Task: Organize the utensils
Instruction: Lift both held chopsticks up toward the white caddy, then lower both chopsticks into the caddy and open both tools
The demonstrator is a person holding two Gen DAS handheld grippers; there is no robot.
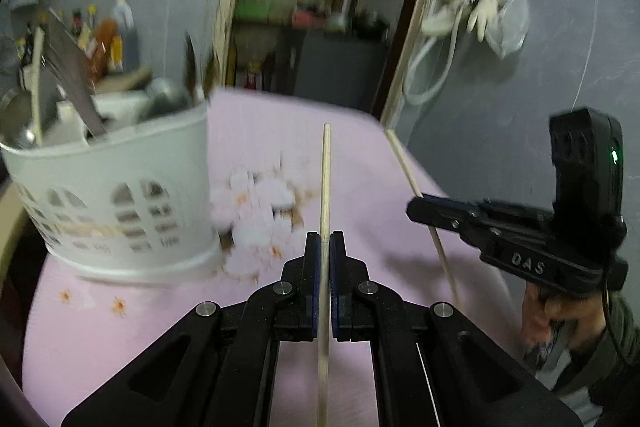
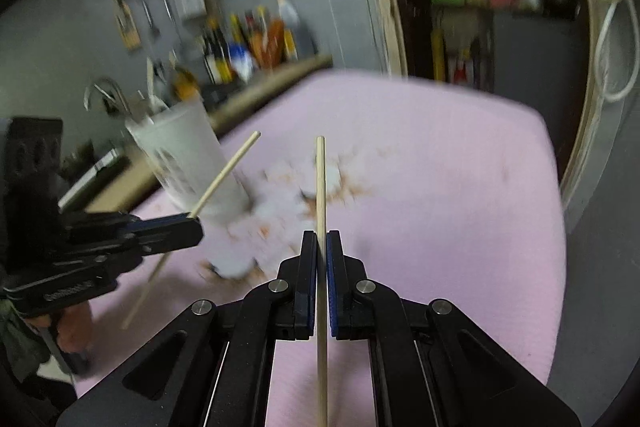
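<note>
Chopsticks, two, pale wood, thin round rods with blunt squared tips. One chopstick (image 1: 326, 187) sits clamped between the blue pads of the left gripper (image 1: 325, 239), jaws closed on it; its long axis runs straight ahead along the fingers, tip forward and beyond the pads, tail passing back under the black linkage. Second chopstick (image 2: 320, 187) clamped the same way in the right gripper (image 2: 321, 239), jaws closed on it, axis likewise forward along the fingers. Seen from the left claw, the right claw's stick crosses its black fingers at a slant; seen from the right claw, the left claw's stick angles up toward the holder

Utensil holder (image 1: 120, 195): white plastic, tapered wall, arched cut-out slots near the base, standing upright ahead and left of both claws, well apart from the pads. Metal utensils and a pale stick stand in it, blurred

Tablecloth (image 2: 440, 167): pink, matte, with a white and orange flower print below the chopstick tips
</note>
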